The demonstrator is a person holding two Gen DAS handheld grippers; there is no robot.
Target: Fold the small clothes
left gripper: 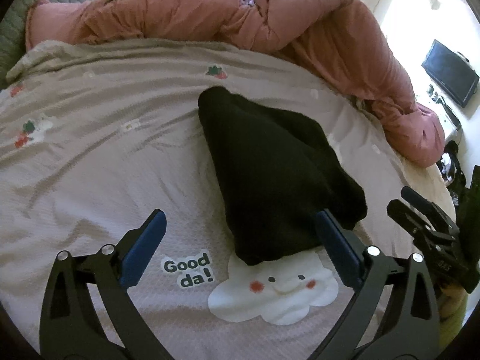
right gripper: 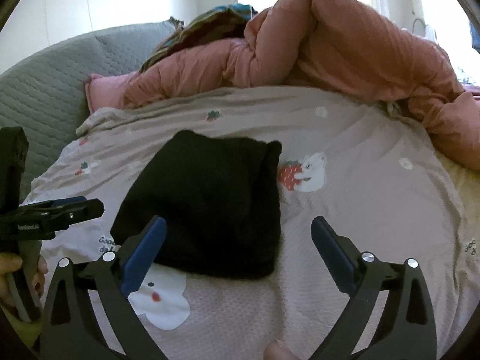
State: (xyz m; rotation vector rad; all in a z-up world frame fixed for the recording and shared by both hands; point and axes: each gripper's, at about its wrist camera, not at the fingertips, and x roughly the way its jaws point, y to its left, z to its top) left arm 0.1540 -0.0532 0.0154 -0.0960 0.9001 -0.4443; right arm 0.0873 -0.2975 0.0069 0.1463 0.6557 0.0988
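Note:
A black folded garment [left gripper: 270, 165] lies flat on the pale pink printed bed sheet [left gripper: 90, 165]. My left gripper [left gripper: 240, 214] hangs open above its near end, blue pads wide apart and holding nothing. The right gripper [left gripper: 420, 210] shows at the right edge of this view, beside the garment. In the right wrist view the garment [right gripper: 204, 207] is a compact rectangle, and my right gripper [right gripper: 238, 220] stands open over its near right corner, empty. The left gripper [right gripper: 75, 207] enters from the left edge, held by a hand [right gripper: 12, 270].
A rumpled pink quilt [left gripper: 300, 21] is heaped along the far side of the bed. A grey quilted headboard [right gripper: 45, 90] rises at the left. A dark screen [left gripper: 450, 72] stands off the bed at the right. A white cloud print [left gripper: 279, 294] marks the sheet near me.

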